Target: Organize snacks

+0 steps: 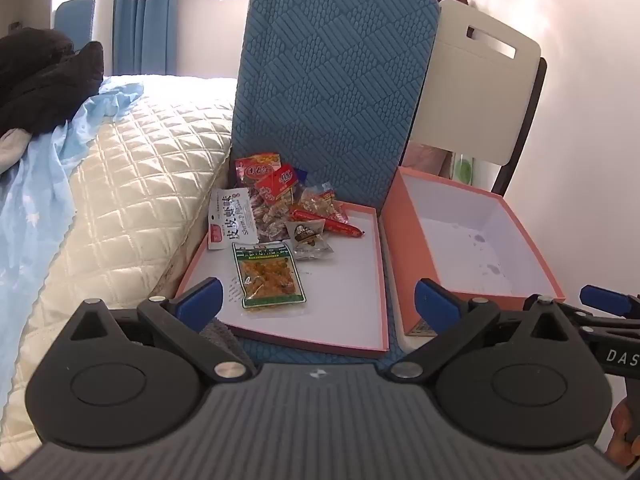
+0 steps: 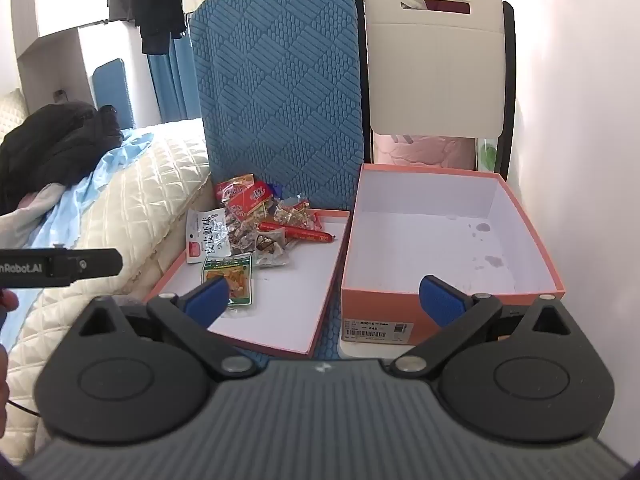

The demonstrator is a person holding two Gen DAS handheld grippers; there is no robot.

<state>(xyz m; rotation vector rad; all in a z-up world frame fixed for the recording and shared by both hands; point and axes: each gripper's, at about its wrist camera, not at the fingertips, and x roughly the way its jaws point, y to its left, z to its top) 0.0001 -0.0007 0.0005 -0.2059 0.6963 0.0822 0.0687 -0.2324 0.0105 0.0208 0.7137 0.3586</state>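
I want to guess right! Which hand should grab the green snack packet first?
Probably left. The green snack packet lies between the open left gripper's fingertips on the box lid. The right gripper, also open, faces the empty shoebox, with the packet near its left finger.

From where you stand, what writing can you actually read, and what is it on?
"DAS": right gripper, cut off.
"nRobot.AI": left gripper, cut off.
"245": shoebox label; its other print is too small.
"皮皮虾味": white snack packet.
Other snack wrappers: blurred, unreadable.
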